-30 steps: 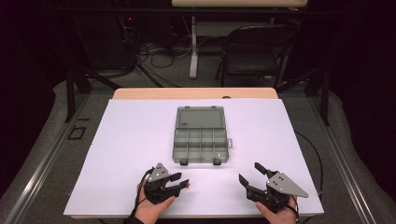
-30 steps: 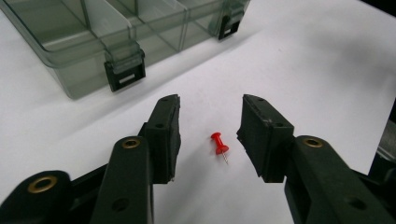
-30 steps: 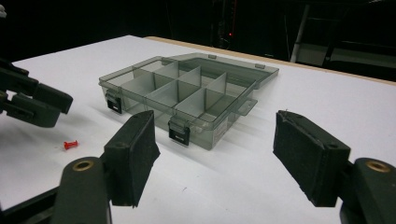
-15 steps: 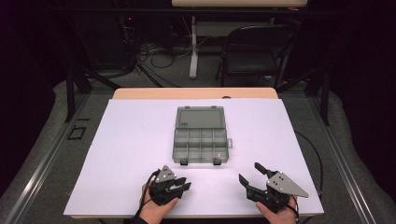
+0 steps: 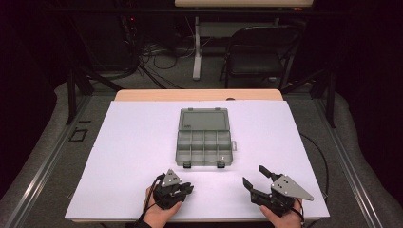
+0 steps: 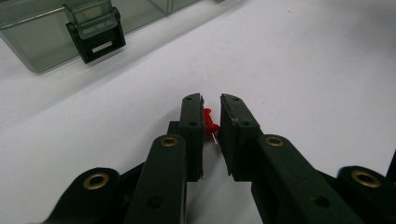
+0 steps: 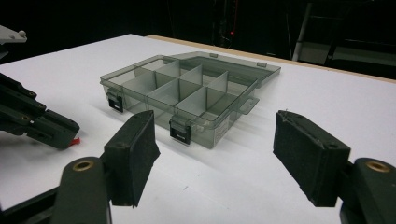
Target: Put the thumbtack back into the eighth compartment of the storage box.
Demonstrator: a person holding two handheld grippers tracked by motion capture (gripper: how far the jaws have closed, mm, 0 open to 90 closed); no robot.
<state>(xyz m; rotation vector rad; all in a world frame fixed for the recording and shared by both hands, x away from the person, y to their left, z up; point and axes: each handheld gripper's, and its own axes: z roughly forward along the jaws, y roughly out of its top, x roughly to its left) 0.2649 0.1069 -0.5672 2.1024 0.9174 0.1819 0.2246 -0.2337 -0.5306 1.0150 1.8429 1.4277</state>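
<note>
A small red pushpin lies on the white table sheet between the pads of my left gripper. Those jaws have just been closing and now touch the pin on both sides. In the high view the left gripper sits near the table's front edge, left of centre. My right gripper rests at the front right, open, with nothing between its pads. The right gripper view shows the left gripper at far left with the pushpin at its tip.
A grey see-through compartment box lies open mid-table, its lid folded back and its divided cells bare. Its black latch is close ahead of the left gripper. A dark chair stands beyond the table.
The left gripper's jaws have narrowed, and the hand has shifted slightly to the right. The right gripper has stayed still.
</note>
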